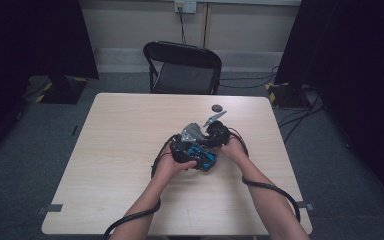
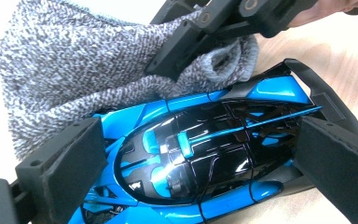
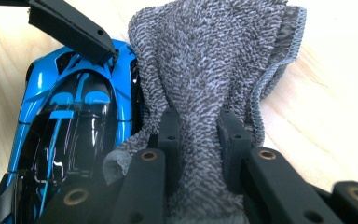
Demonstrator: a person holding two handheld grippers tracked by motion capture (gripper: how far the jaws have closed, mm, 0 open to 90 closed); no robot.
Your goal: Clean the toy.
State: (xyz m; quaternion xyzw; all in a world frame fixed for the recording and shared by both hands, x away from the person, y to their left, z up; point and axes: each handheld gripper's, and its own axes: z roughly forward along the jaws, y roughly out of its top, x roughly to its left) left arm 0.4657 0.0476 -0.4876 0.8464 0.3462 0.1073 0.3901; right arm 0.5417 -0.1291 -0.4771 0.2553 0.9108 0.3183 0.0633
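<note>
Two grippers are engaged: the blue toy car (image 2: 200, 154), long axis spanning the left gripper (image 2: 200, 158) jaws, is clamped; the grey cloth (image 3: 205, 84) is pinched by the right gripper (image 3: 198, 140) beside the car.

No readable text in any view.
Blue-black toy car (image 2: 205, 158) bodywork carries no legible lettering or numbers (glare only); grey cloth (image 3: 214, 70) beside it bears no label.

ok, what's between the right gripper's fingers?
A bunched fold of the grey cloth, pinched between the right gripper fingers in the right gripper view. It drapes beside the blue toy car.
</note>
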